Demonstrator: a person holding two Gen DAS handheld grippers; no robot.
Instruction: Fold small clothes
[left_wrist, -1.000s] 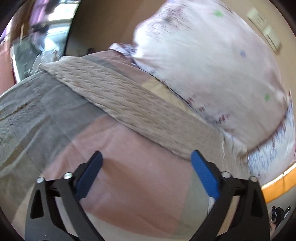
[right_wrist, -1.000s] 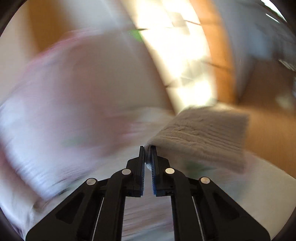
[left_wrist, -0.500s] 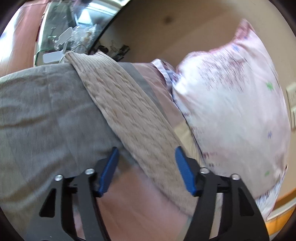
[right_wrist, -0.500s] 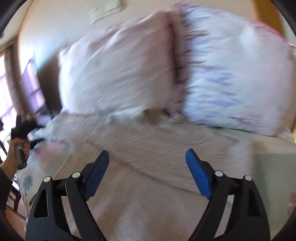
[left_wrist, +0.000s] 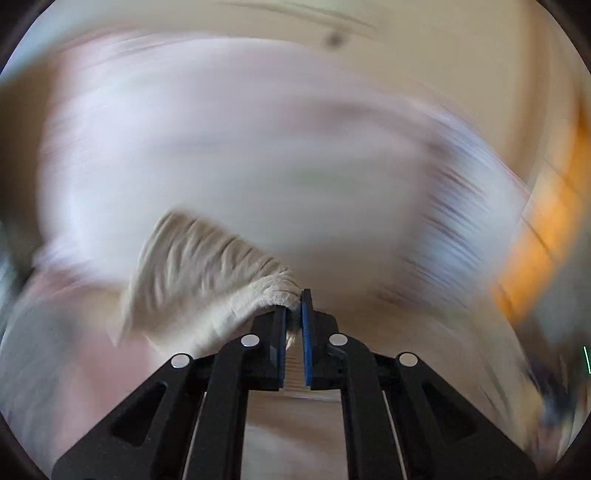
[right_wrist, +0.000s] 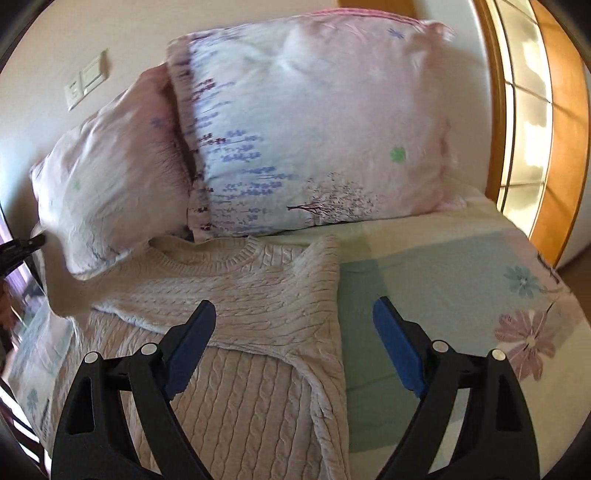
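1. Two pillows (right_wrist: 295, 140) block the bed's head edge, one overlapping the sweater (right_wrist: 240, 314) at its collar.
2. Bare sheet (right_wrist: 443, 295) right of the sweater, toward the bed's right edge, leaves open room.
3. The wooden window frame (right_wrist: 565, 147) bounds the bed's far right corner.

One sweater (right_wrist: 236, 314) below the pillows, two pillows (right_wrist: 314, 140) at the wall, two grippers (right_wrist: 295, 332), one wall switch plate (right_wrist: 86, 79) above the pillows

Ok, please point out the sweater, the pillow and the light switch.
sweater (right_wrist: 258, 295), right wrist view, folded-over sleeve.
pillow (right_wrist: 314, 129), right wrist view, middle of its face.
light switch (right_wrist: 86, 79), right wrist view, middle of the plates.
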